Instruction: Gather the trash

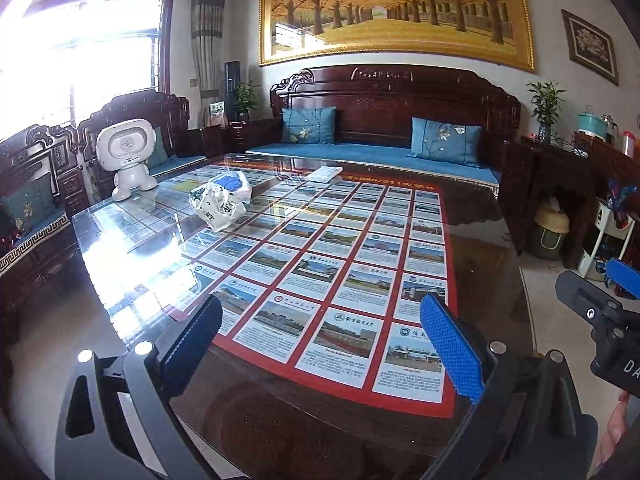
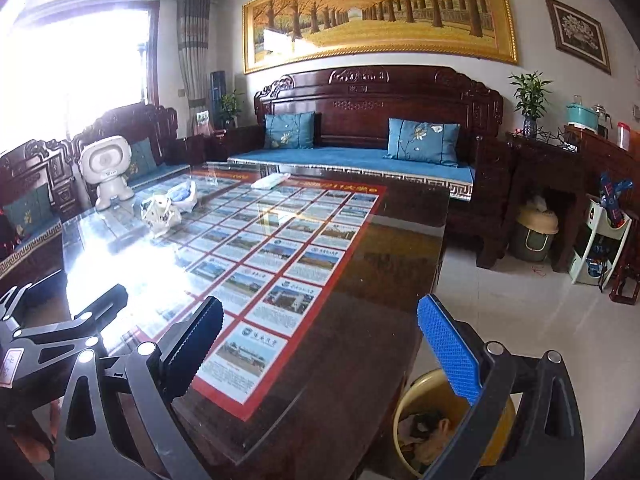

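A crumpled white plastic bag point(image 1: 218, 208) lies on the glass-topped table point(image 1: 480, 280), far left of centre, with a second bag holding something blue point(image 1: 232, 182) just behind it. Both show in the right wrist view, the white one point(image 2: 162, 214) and the blue one point(image 2: 184, 194). A flat white packet point(image 1: 325, 173) lies at the table's far edge, also seen from the right wrist point(image 2: 270, 181). My left gripper point(image 1: 320, 328) is open and empty over the near table. My right gripper point(image 2: 320, 328) is open and empty at the table's near right corner. A yellow bin point(image 2: 412, 408) with rubbish stands below it.
A white robot toy point(image 1: 128, 156) stands at the table's far left. A carved wooden sofa with blue cushions point(image 1: 380, 132) runs behind the table, with armchairs at left. A side cabinet point(image 2: 560, 168) and a shelf stand on the right, beside tiled floor point(image 2: 520, 300).
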`<state>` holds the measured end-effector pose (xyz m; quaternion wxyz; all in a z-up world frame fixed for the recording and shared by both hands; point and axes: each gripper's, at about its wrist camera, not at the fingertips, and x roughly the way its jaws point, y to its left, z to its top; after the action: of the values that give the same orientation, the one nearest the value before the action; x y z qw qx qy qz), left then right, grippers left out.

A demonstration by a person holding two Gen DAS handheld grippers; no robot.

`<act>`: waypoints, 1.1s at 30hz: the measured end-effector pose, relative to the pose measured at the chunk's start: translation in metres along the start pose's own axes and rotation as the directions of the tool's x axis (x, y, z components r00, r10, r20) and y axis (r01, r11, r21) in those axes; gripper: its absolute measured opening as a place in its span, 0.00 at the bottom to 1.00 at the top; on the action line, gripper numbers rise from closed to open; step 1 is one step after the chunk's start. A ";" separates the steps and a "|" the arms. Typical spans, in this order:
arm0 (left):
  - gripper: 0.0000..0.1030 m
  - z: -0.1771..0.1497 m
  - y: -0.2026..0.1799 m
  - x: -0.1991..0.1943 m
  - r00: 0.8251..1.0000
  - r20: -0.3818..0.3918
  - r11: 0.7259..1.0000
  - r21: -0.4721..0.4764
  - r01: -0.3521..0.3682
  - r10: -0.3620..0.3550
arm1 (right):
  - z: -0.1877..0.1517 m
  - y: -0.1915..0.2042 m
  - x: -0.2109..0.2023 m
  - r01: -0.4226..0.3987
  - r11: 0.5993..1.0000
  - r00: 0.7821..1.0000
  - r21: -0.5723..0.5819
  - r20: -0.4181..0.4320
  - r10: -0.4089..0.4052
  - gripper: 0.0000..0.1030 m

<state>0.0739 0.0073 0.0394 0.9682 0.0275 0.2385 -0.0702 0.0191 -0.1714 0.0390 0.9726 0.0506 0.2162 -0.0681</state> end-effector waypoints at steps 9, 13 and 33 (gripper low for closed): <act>0.96 0.010 0.016 0.008 0.995 0.038 0.995 -0.028 -0.094 0.095 | 0.000 0.022 0.026 -0.018 0.999 1.000 -0.030 -0.009 0.018 0.92; 0.96 0.014 0.020 0.016 0.995 0.036 0.995 -0.034 -0.094 0.095 | 0.001 0.025 0.036 -0.025 0.999 0.999 -0.026 -0.025 0.025 0.92; 0.96 0.017 0.024 0.041 0.996 -0.005 0.995 -0.049 -0.086 0.086 | 0.003 0.033 0.060 -0.029 0.999 0.997 -0.038 -0.077 0.026 0.92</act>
<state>0.1210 0.0249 0.0363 0.9704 0.0140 0.2400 -0.0225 0.0791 -0.1459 0.0182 0.9653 0.0373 0.2538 -0.0485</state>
